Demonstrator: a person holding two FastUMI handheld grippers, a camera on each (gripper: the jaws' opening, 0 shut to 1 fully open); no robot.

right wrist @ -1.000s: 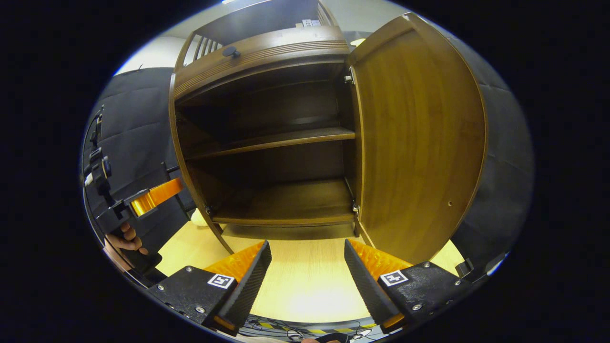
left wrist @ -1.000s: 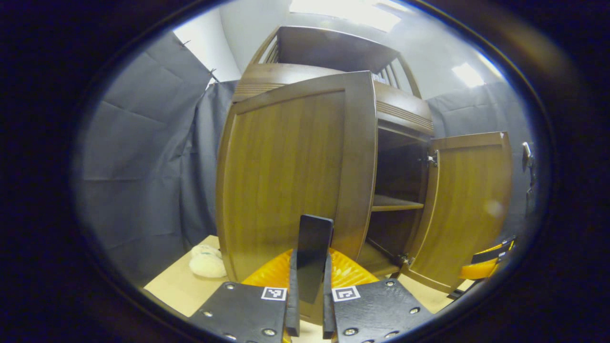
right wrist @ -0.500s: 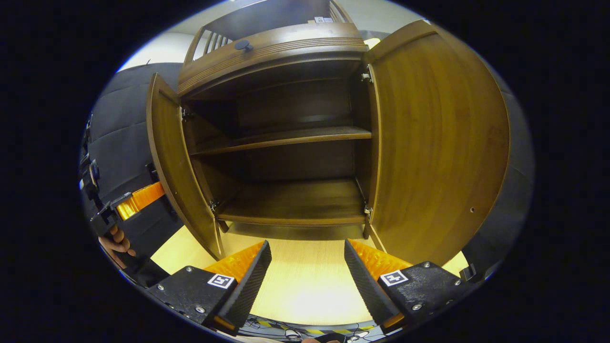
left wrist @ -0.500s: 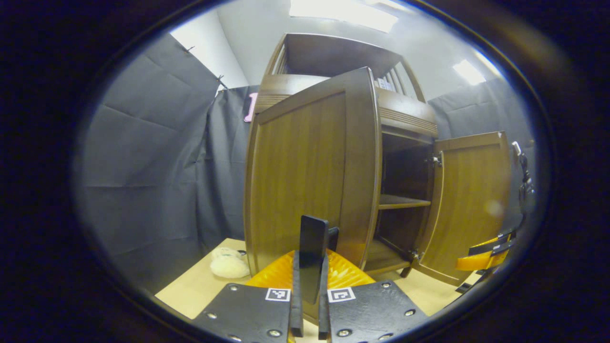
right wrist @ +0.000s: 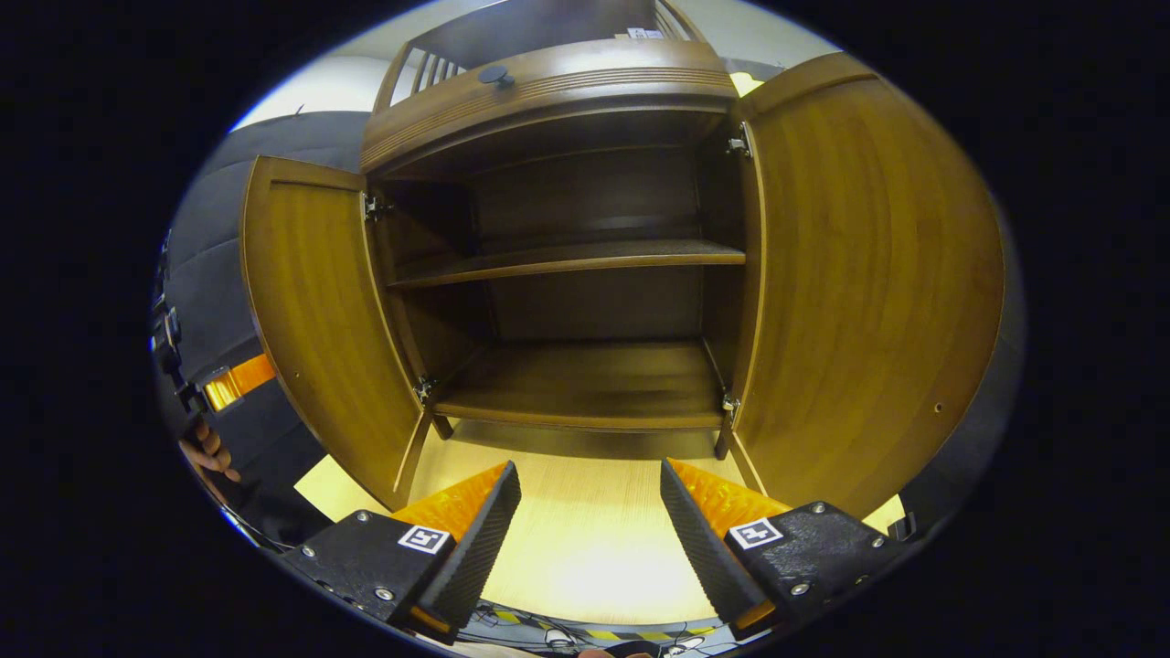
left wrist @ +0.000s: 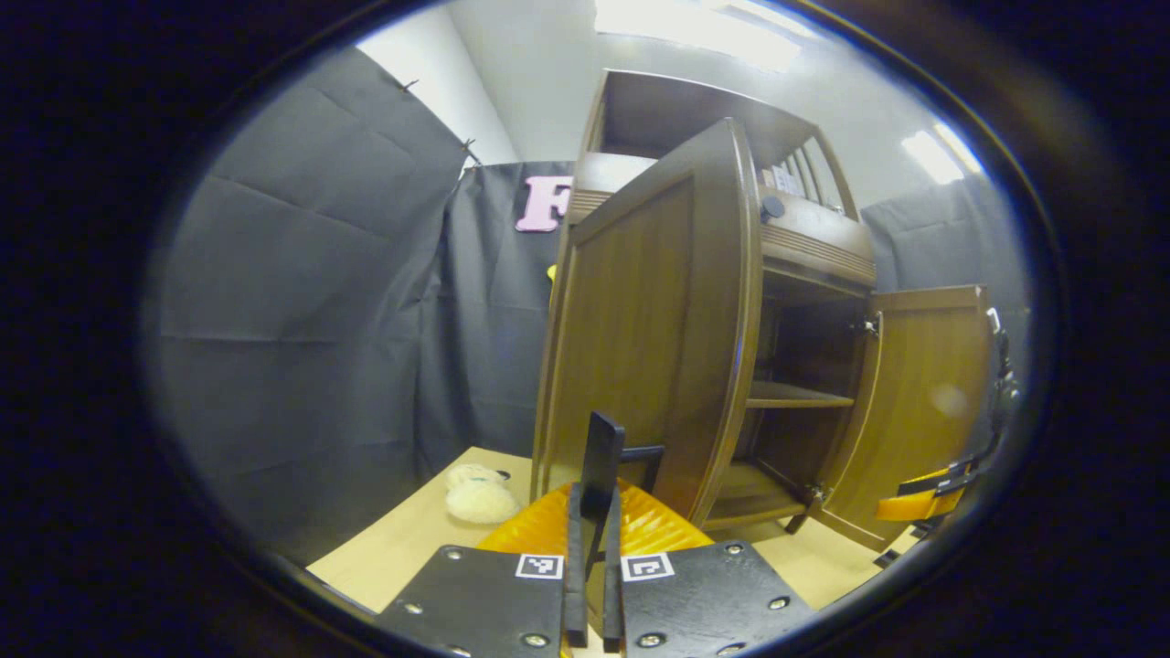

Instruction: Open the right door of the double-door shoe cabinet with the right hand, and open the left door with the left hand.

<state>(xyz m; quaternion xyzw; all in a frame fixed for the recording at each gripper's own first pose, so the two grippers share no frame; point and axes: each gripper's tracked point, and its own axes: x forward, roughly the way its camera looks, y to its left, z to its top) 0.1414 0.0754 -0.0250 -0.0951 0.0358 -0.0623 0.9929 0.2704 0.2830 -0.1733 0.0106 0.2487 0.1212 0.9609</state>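
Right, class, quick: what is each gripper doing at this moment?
Left gripper: closed on the black handle of the left door.
Right gripper: open, holding nothing, in front of the cabinet.

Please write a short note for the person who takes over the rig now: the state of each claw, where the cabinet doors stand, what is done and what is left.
Left claw: shut on the black handle of the left door.
Right claw: open and empty, in front of the shoe cabinet, above the pale floor.
Right door: swung wide open, nothing on it.
Left door: wide open too in the right gripper view; both shelves show bare.
Done: both doors are open.
Left: probably only to release the left handle and draw that claw back; push the left door a little wider if needed.
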